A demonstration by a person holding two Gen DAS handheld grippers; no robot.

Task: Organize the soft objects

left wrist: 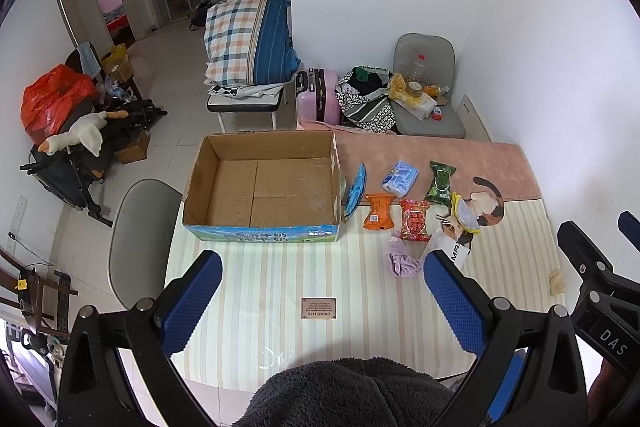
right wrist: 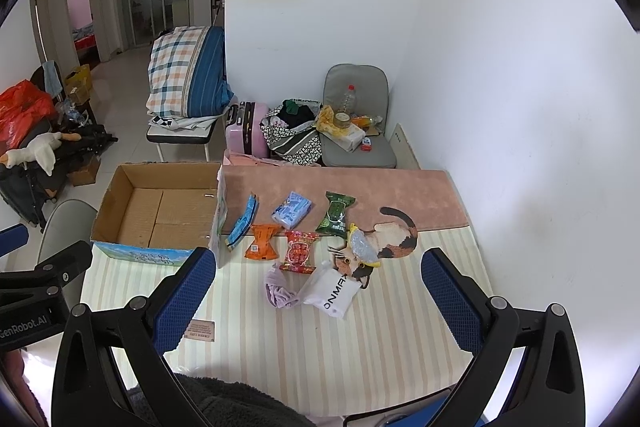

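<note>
Both claws spread wide, gripping nothing: left gripper [left wrist: 322, 269], right gripper [right wrist: 320, 267]. Just ahead of right claw, crumpled lilac cloth [right wrist: 280, 291]: light, limp; probably best pinched at bunched middle. Far left: open cardboard box [right wrist: 120, 187].

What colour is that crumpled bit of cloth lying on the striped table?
Pale lilac: the small crumpled soft cloth shows best in the right wrist view.

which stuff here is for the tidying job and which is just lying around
For the job:
- cardboard box, open, nothing in it
- orange packet
- red packet
- green packet
- blue tissue pack
- lilac cloth
- white pouch

Just lying about:
- pink suitcase
- folded plaid bedding
- plush goose
- plastic bottle on the grey chair
</note>
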